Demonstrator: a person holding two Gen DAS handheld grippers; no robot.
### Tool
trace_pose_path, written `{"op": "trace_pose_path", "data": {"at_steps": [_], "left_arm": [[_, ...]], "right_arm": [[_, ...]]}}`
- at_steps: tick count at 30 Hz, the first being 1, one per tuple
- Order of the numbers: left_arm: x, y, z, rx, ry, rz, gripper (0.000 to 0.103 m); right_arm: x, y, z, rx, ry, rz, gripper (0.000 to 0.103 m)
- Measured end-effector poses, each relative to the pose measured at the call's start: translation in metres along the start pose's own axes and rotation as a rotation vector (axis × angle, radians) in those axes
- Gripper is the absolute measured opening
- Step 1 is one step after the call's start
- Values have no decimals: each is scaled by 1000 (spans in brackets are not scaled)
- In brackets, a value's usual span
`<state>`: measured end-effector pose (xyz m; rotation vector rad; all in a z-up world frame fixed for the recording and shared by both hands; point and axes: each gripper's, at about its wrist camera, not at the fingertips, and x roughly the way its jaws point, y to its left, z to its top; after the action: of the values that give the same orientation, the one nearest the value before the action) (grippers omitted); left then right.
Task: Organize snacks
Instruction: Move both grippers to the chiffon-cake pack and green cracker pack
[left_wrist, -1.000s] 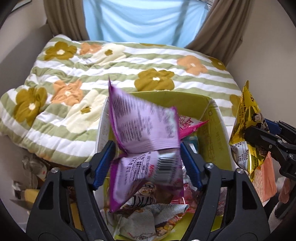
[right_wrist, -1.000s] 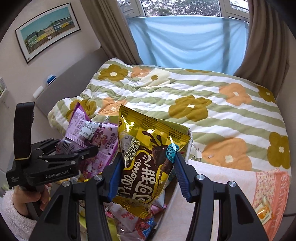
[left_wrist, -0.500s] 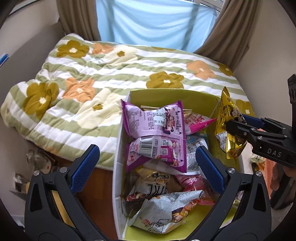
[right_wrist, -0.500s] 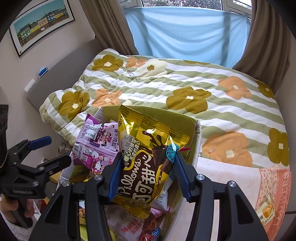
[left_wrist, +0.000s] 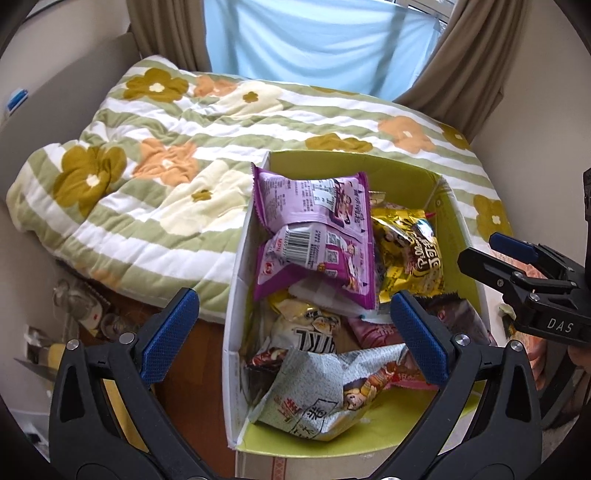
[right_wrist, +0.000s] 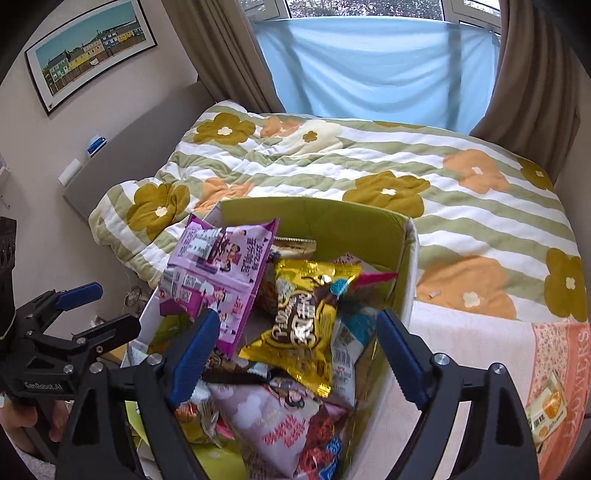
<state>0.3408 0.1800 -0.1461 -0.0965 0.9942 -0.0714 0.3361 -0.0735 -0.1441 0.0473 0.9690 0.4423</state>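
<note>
A cardboard box (left_wrist: 351, 162) with a green lining holds several snack packets. A purple packet (left_wrist: 314, 240) lies on top at its far left, free of any grip. Beside it lies a gold chocolate packet (left_wrist: 410, 254). My left gripper (left_wrist: 293, 314) hangs wide open over the box's near half with nothing between its pads. In the right wrist view my right gripper (right_wrist: 297, 325) is opening its jaws above the gold packet (right_wrist: 306, 332), which rests in the box (right_wrist: 314, 214) clear of both pads. The purple packet (right_wrist: 218, 266) lies to the left of it.
A flowered striped quilt (left_wrist: 166, 184) covers the bed behind the box. A pink cloth (right_wrist: 554, 343) to the right carries a small orange snack packet (right_wrist: 546, 410). Clutter lies on the floor at the left (left_wrist: 74, 306). A hand holds the left gripper (right_wrist: 85, 314).
The left gripper opened and the purple packet dropped into the box. The right gripper sank, opened, and the gold packet fell out of its pads onto the pile.
</note>
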Motion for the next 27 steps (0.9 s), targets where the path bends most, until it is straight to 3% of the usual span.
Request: {"op": "trace_pose_path", "data": {"at_steps": [15, 22, 24, 27], "left_arm": [[-21, -44, 1, 113, -60, -134, 103], [-24, -105, 5, 218, -57, -188, 103], [-22, -124, 7, 241, -52, -198, 103], [-17, -161, 7, 269, -45, -214, 103]], "right_arm": [[-75, -15, -31, 112, -121, -137, 84], [-117, -70, -62, 194, -173, -236, 85], [-122, -89, -73, 206, -158, -279, 101], [-129, -124, -94, 230, -131, -322, 101]]}}
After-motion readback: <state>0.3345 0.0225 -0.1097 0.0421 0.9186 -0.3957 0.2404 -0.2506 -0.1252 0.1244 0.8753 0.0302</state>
